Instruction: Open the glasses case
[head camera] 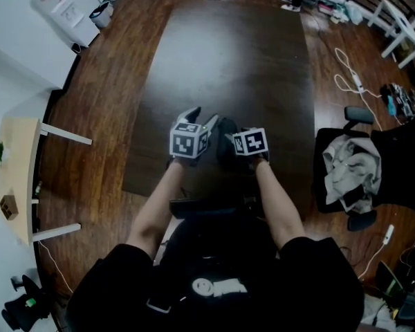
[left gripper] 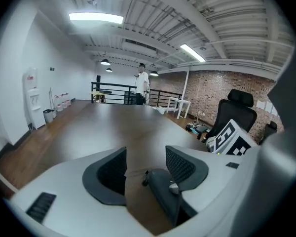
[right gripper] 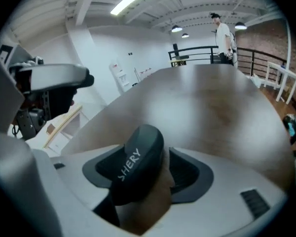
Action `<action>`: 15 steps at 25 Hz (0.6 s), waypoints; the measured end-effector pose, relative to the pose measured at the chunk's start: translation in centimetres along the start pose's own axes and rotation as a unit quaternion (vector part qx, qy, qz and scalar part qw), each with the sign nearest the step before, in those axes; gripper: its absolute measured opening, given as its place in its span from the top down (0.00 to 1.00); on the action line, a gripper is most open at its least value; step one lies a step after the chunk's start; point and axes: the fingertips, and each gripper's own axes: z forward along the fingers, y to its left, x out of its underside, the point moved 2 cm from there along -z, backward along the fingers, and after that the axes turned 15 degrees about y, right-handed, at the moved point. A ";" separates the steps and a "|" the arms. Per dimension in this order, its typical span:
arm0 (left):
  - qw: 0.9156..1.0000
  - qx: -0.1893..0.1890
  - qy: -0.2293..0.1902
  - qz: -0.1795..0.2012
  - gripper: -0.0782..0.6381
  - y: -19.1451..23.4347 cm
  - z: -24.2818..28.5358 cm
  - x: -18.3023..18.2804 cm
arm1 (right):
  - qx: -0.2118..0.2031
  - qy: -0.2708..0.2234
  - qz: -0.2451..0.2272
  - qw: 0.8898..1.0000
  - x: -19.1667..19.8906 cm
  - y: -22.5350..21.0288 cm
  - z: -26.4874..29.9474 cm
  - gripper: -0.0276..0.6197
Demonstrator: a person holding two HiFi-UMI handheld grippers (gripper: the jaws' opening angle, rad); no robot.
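Figure. Two hand-held claws close in on a glasses case that lies on the dark table, near the person's edge of it.

The right claw stands wide, its pads to either side of the case's rounded end, which bears white lettering. A gap shows on at least one side, so nothing is gripped.

The left claw is likewise parted. The case's other end sits low between its pads, close against the right-hand one, with no clamp on it.

The step in hand appears to be seating both grips before the lid is lifted. It likely goes best if one claw pins the lower shell flat against the table, below the seam, while the other takes only the lid's edge. A pinch spanning both halves would hold the case closed. The lid should then swing about its hinge rather than be pulled straight up, or the smooth shell may slip free.
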 end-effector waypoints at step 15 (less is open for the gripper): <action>0.998 0.019 0.047 -0.021 0.55 0.4 0.8 2.9 | -0.163 -0.013 0.095 0.982 -0.2 2.7 3.9 0.46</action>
